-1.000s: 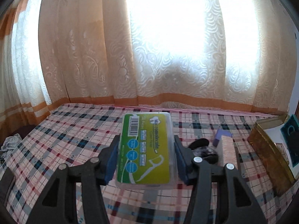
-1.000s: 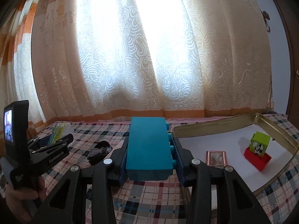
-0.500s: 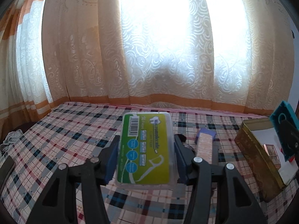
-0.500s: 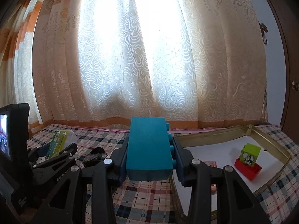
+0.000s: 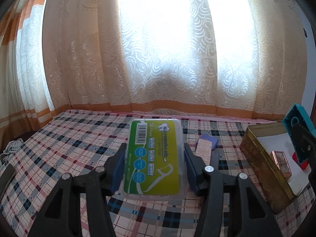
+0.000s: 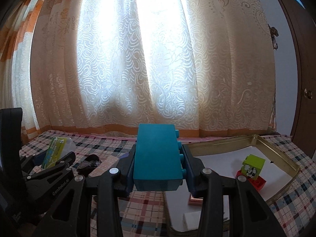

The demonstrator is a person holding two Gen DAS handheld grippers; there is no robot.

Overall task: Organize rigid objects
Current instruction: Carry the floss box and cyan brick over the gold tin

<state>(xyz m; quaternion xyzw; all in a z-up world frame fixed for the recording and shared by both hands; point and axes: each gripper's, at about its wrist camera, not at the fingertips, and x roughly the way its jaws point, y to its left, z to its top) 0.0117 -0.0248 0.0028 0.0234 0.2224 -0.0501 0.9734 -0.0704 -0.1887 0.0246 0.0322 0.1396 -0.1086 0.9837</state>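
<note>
In the left wrist view, our left gripper (image 5: 154, 158) grips a clear dental floss pick box (image 5: 153, 158) with a green label, held above the plaid cloth (image 5: 65, 144). A gold tin (image 5: 256, 164) lies to the right.

In the right wrist view, our right gripper (image 6: 158, 158) clamps a teal building block (image 6: 157, 156) by its sides, just left of the tin's (image 6: 217, 145) white floor, where a green-and-red block stack (image 6: 251, 170) sits.

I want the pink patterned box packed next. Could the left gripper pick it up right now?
Probably not yet. The left gripper has its jaws shut on the floss pick box, so they are occupied. The pink patterned box lies just beyond, unobstructed.
</note>
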